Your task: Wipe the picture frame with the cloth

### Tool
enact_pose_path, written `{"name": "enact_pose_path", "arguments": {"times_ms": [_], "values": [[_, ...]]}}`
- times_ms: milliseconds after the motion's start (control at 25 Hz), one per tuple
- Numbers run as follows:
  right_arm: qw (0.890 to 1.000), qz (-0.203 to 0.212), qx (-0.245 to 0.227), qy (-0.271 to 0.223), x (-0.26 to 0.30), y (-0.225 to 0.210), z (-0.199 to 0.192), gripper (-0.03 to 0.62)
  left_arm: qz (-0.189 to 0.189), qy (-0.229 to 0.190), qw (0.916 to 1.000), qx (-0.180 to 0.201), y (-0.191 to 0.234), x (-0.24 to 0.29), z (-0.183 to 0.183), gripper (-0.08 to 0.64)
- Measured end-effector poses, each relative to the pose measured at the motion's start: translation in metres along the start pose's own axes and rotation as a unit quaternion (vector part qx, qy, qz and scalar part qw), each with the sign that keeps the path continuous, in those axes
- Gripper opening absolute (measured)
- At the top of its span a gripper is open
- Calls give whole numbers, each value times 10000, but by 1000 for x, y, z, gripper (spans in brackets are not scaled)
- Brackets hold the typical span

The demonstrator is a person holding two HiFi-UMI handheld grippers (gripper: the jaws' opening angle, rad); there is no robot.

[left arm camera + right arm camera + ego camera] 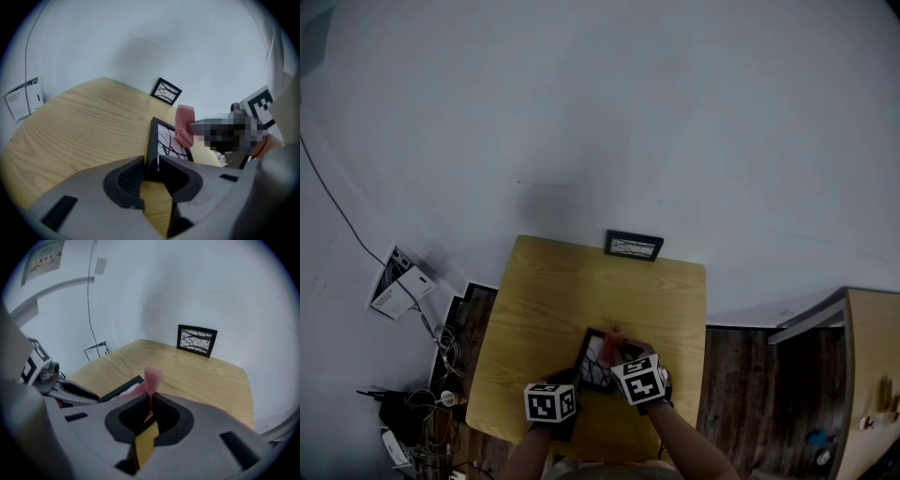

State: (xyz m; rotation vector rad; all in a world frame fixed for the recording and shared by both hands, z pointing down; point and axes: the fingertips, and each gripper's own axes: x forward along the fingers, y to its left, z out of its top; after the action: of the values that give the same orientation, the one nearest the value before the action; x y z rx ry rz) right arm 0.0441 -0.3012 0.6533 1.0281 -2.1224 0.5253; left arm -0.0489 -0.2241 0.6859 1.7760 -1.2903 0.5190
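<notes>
While the left gripper (pixel 151 169) clamps the near edge of the picture frame (pixel 168 139), held over the table (pixel 553 291), the right gripper (pixel 149 412) pinches the pink cloth (pixel 153 375) against its far edge.

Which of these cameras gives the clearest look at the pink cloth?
The left gripper view: the pink cloth shows side-on in front of the held picture frame. The right gripper view shows it pinched in the right gripper, partly hidden by the jaws. The head view shows only a small pink speck.
</notes>
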Motion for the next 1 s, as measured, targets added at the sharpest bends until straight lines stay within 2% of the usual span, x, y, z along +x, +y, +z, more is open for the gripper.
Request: {"name": "enact_pose_path", "arguments": {"times_ms": [160,280,520,1000], "values": [[9990,155,271,-323,-16,9,13,17,7,0,10000,6,-1,0,0,87],[9969,437,466,-467,-23,25,22,17,-1,-9,10000,6,-1,1,1,87],[9887,1048,958,-482,-16,62,14,17,21,-15,10000,30,-1,0,0,87],[9966,788,34,232,15,82,-24,17,17,-14,10000,31,-1,0,1,87]]}}
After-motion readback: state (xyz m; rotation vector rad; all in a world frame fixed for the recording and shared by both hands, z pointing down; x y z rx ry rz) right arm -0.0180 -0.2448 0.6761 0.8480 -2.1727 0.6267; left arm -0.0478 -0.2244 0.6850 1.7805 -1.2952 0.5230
